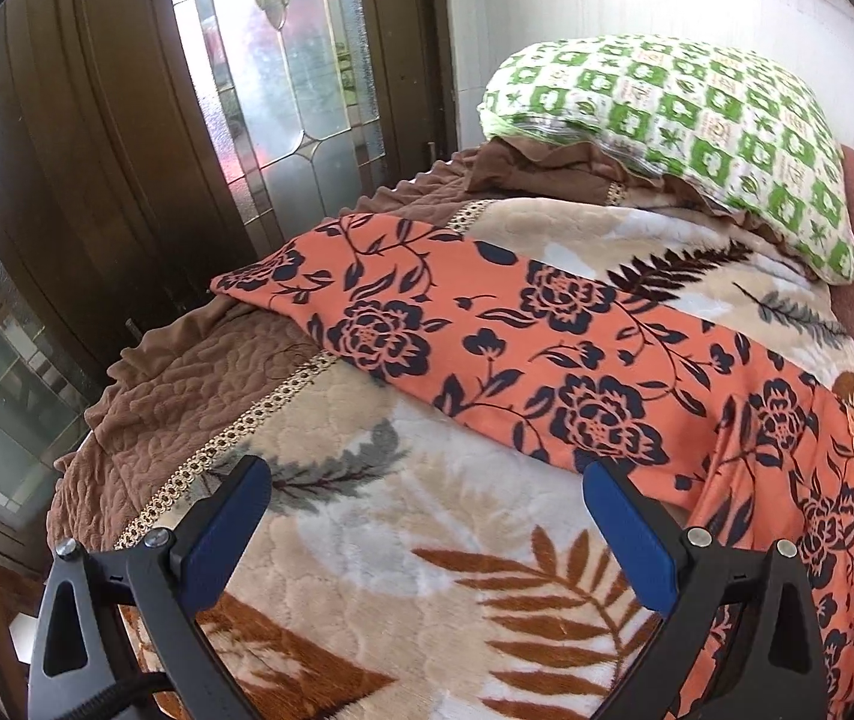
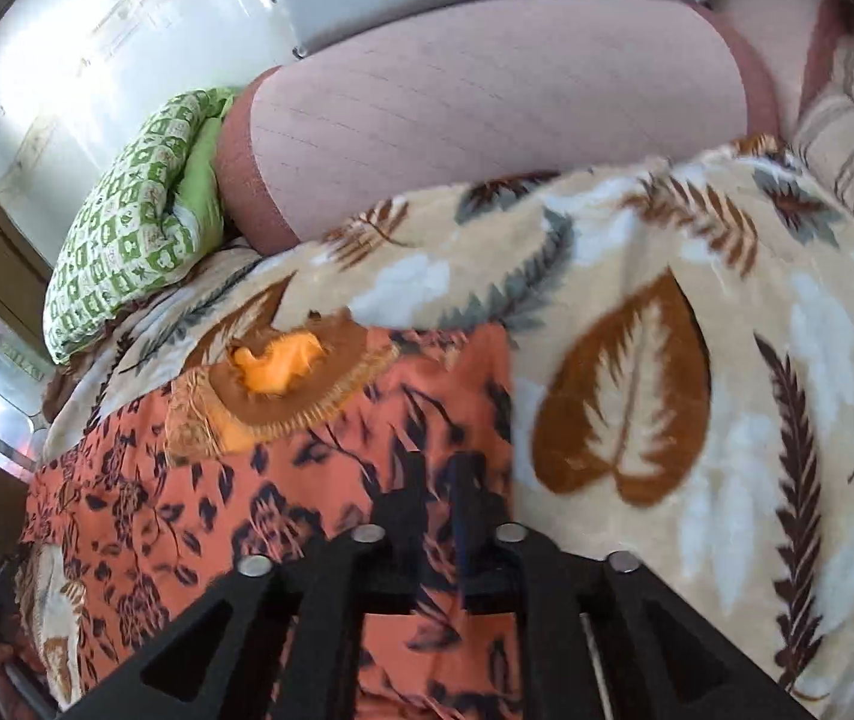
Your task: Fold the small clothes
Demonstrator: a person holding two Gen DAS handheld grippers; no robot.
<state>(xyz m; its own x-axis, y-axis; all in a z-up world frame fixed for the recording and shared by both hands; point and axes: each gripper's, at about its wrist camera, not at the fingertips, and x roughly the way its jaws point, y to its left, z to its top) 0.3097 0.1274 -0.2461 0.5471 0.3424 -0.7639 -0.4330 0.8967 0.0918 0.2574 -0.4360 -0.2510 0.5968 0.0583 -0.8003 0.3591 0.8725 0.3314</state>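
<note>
Item: orange floral garment (image 1: 547, 354), laid long across leaf-print blanket (image 1: 402, 546) on bed, one end near brown quilted border (image 1: 186, 372), other end w/ brown-trimmed neckline (image 2: 282, 384) toward headboard (image 2: 487, 120). Green pillow (image 1: 697, 120) well apart.
L gripper (image 1: 427, 528): jaws wide, nothing between, hovers over blanket just beside garment edge.
R gripper (image 2: 445, 516): jaws nearly closed, over garment; blurred, can't tell if cloth is pinched.
Step (est.): set up fold. Tip: grab matching edges, lift evenly, keep cloth taut, avoid snagging blanket.
</note>
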